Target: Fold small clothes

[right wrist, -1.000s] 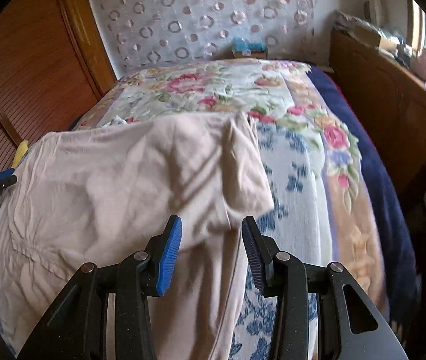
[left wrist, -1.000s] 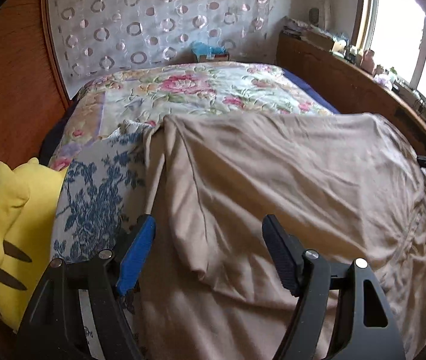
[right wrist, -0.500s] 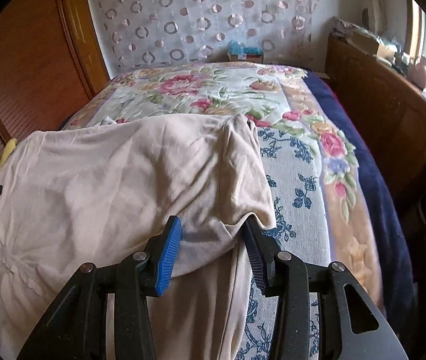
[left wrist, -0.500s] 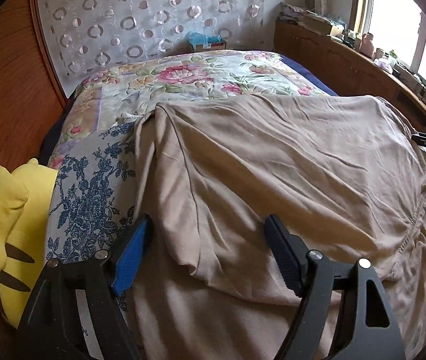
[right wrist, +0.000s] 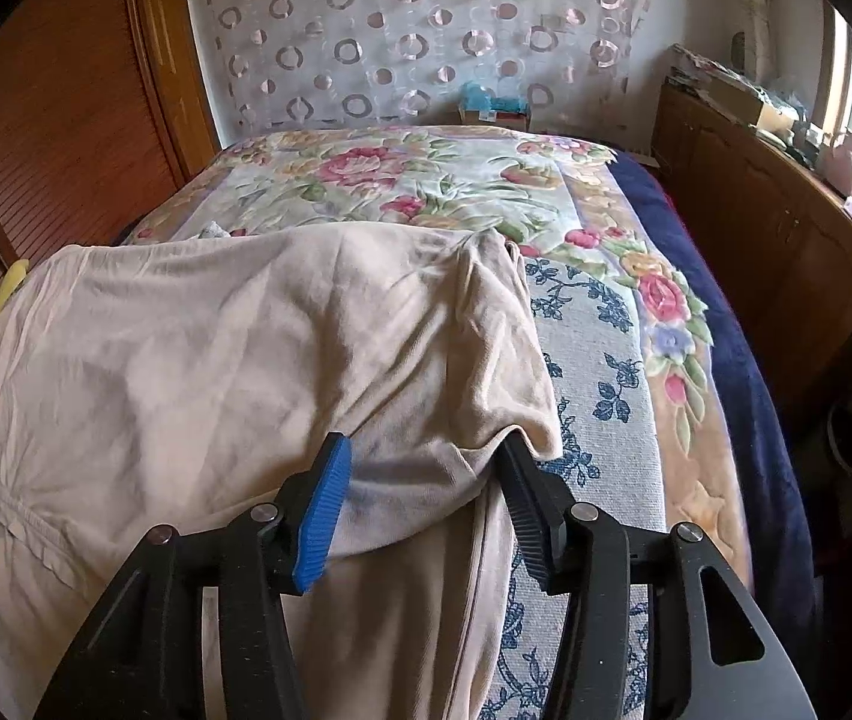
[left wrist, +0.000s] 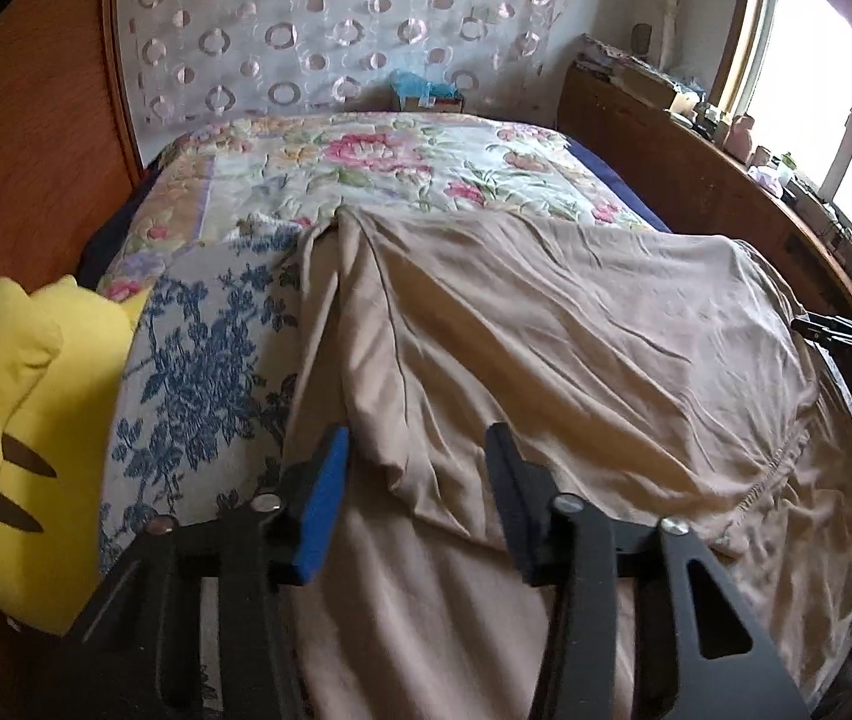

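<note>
L gripper has just been closing, jaws partway apart w/ a folded corner of the beige garment between them, not pinched. R gripper has just been opening – loosely straddles the other corner. Garment lies on floral bedspread; yellow plush at left edge.

A home bedroom: a bed under a floral quilt fills the view, a yellow plush toy lies at its edge, a circle-patterned curtain hangs behind, and a cluttered wooden ledge runs beneath the bright window.
</note>
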Motion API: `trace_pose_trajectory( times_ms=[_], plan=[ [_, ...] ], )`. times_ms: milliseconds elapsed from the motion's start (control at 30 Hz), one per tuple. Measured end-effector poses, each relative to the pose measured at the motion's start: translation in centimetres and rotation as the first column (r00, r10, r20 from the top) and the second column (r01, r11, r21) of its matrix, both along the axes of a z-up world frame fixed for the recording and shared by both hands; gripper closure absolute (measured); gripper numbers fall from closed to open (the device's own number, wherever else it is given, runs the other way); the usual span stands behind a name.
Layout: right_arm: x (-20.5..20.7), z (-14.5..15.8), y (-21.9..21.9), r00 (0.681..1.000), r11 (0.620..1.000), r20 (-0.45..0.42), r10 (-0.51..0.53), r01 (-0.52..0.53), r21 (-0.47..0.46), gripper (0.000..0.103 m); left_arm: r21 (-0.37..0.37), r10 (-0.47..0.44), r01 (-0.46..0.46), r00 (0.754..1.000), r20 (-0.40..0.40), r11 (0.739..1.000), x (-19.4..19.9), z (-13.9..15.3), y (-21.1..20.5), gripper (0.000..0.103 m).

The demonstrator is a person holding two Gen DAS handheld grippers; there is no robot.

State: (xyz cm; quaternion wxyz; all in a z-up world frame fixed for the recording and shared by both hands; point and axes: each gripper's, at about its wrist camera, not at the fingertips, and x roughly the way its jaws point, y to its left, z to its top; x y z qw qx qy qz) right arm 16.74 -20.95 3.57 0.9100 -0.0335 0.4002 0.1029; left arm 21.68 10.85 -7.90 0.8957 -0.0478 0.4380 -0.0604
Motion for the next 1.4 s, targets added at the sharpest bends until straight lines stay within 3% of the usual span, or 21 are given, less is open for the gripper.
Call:
trace_pose_trajectory(
  times_ms=[167,333,833,900,1067,1133,1267,1400],
  plan=[
    [0.1,0.0,-0.1,1.0,1.0,0.001,0.003,-0.003,-0.001,0.05,-0.012,0.016,-0.016,1.0,-0.017,1.0,0.7,-0.8,0.3,0.069],
    [0.1,0.0,-0.2,1.0,1.0,0.001,0.004,-0.004,-0.002,0.05,-0.021,0.002,-0.002,1.0,0.028,1.0,0.7,-0.2,-0.1,0.082],
    [0.1,-0.1,0.1,1.0,1.0,0.005,0.011,-0.01,-0.029,0.05,0.018,0.017,-0.017,1.0,-0.005,1.0,1.7,-1.0,-0.1,0.083],
    [0.2,0.1,0.2,1.0,0.999,0.006,0.018,-0.018,-0.045,0.057,0.038,0.012,-0.012,1.0,-0.008,0.999,1.8,-1.0,-0.3,0.083],
    [0.5,0.9,0.4,0.998,0.997,0.016,0.061,-0.06,-0.056,0.092,0.077,0.004,-0.004,1.0,-0.004,0.997,1.8,-0.9,-1.0,0.083],
    [0.3,1.2,0.5,0.996,0.995,0.027,0.082,-0.08,-0.06,0.094,0.073,0.0,0.0,1.0,0.002,0.997,1.7,-0.8,-1.0,0.084],
    [-0.2,2.3,0.8,0.993,0.994,0.073,0.095,-0.089,-0.07,0.095,0.073,0.008,-0.01,0.999,0.032,0.997,1.6,-0.1,-1.0,0.096],
    [-1.0,3.4,0.8,0.989,0.995,0.115,0.091,-0.087,-0.046,0.096,0.054,0.023,-0.028,0.995,0.094,0.998,1.3,1.6,-0.6,0.098]
  ],
)
